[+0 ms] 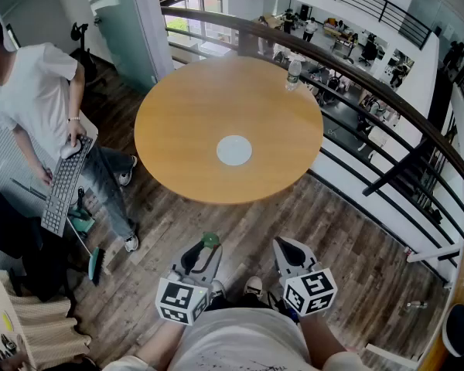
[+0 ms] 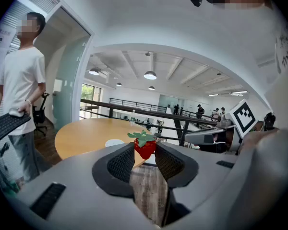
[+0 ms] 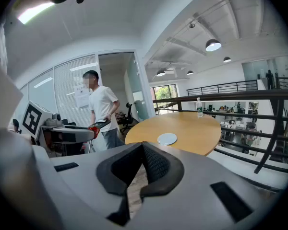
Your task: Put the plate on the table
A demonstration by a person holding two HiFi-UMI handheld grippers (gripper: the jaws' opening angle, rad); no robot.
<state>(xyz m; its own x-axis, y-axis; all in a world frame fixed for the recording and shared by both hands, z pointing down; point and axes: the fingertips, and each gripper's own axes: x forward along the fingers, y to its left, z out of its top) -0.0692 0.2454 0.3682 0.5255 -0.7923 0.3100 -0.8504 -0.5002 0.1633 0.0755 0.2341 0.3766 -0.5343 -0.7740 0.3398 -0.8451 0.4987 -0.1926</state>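
A pale round plate (image 1: 234,150) lies flat near the middle of the round wooden table (image 1: 178,122). Both grippers hang low over the wood floor, short of the table's near edge. My left gripper (image 1: 207,243) is shut on a small red toy strawberry (image 2: 145,146) with a green leafy top, pinched between its pads. The right gripper (image 1: 286,247) is shut with nothing in it, its fingertips (image 3: 149,150) meeting. In the gripper views the plate (image 2: 114,142) (image 3: 167,138) shows far ahead on the table.
A plastic water bottle (image 1: 293,74) stands at the table's far right edge. A person (image 1: 31,99) holding a keyboard (image 1: 64,184) stands left of the table. A curved dark railing (image 1: 356,83) runs behind and right of it. A green broom (image 1: 93,263) leans at lower left.
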